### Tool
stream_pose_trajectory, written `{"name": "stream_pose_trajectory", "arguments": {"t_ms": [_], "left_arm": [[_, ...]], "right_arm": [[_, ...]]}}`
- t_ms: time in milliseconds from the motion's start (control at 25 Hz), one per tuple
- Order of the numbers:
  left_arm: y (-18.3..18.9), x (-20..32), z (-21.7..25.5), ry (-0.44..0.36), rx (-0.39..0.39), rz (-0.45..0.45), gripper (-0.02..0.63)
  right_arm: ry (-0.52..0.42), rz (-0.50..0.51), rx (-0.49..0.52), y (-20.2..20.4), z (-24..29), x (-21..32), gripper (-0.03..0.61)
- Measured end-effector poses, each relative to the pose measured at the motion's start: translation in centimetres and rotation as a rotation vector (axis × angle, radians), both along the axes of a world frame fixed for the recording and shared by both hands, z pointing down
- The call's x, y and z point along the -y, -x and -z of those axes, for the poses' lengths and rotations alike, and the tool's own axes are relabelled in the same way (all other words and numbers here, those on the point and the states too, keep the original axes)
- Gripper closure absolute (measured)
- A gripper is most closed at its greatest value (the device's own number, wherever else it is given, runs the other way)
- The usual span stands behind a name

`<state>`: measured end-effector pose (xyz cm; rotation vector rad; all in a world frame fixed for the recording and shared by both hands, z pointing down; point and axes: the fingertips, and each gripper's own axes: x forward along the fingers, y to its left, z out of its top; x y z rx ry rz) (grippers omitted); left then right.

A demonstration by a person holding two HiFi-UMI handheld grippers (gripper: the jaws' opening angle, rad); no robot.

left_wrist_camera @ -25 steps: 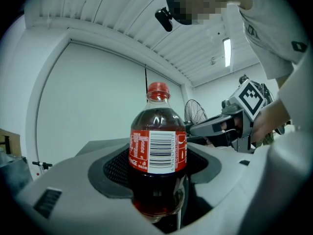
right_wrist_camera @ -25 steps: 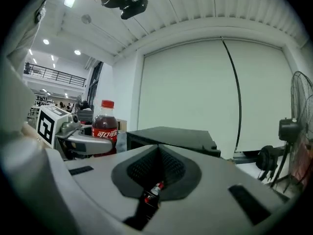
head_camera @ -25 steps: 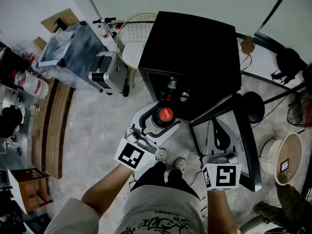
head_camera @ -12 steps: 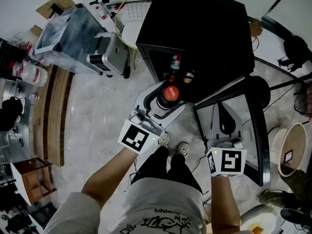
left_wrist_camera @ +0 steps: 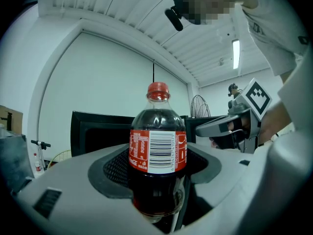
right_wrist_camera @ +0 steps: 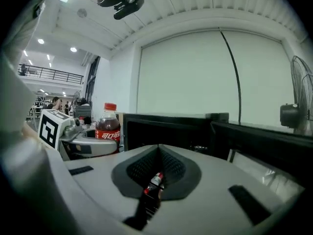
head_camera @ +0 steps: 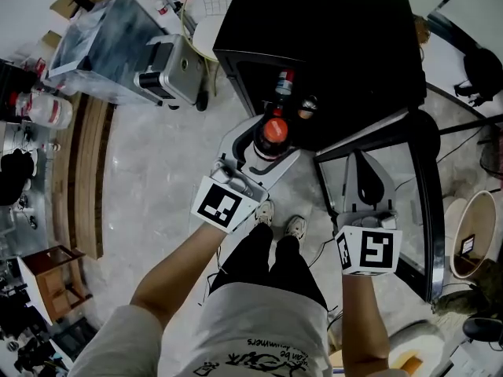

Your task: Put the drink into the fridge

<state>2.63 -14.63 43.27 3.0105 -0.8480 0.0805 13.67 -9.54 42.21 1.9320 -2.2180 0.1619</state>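
Observation:
A cola bottle (head_camera: 273, 129) with a red cap stands upright in my left gripper (head_camera: 264, 144), which is shut on its lower body. The bottle (left_wrist_camera: 157, 151) fills the left gripper view. It hangs just before the open front of the black fridge (head_camera: 330, 45), where two other bottles (head_camera: 283, 85) stand inside. The fridge's glass door (head_camera: 424, 210) is swung out to the right. My right gripper (head_camera: 360, 163) hovers over that door, shut with nothing in it. In the right gripper view the jaws of the right gripper (right_wrist_camera: 159, 153) meet and the held bottle (right_wrist_camera: 108, 126) shows at the left.
A silver case (head_camera: 169, 69) and a plastic-covered bin (head_camera: 110, 42) stand left of the fridge, with a wire basket (head_camera: 208, 6) behind them. A beige bucket (head_camera: 475, 242) sits right of the door. The person's shoes (head_camera: 279, 222) are on the marble floor below the grippers.
My left gripper has carried the bottle forward, closer to the fridge opening. The right gripper has moved slightly forward along the open door.

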Motion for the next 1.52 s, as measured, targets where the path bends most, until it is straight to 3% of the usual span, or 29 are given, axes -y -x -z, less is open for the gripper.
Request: {"name": "stream_pose_trajectory", "arguments": {"t_ms": [720, 1000, 1520], "left_arm": [[-1.4, 2.5, -5.7, 0.040, 0.005, -0.016, 0.295], [-1.7, 3.7, -7.8, 0.032, 0.039, -0.018, 0.295], [-3.2, 5.9, -9.9, -0.015, 0.020, -0.017, 0.295]], "right_arm": [[0.037, -0.025, 0.008, -0.5, -5.1, 2.9, 0.572], [0.058, -0.041, 0.018, -0.7, -7.0, 3.4, 0.572], [0.050, -0.038, -0.002, -0.8, -9.1, 5.4, 0.572]]}}
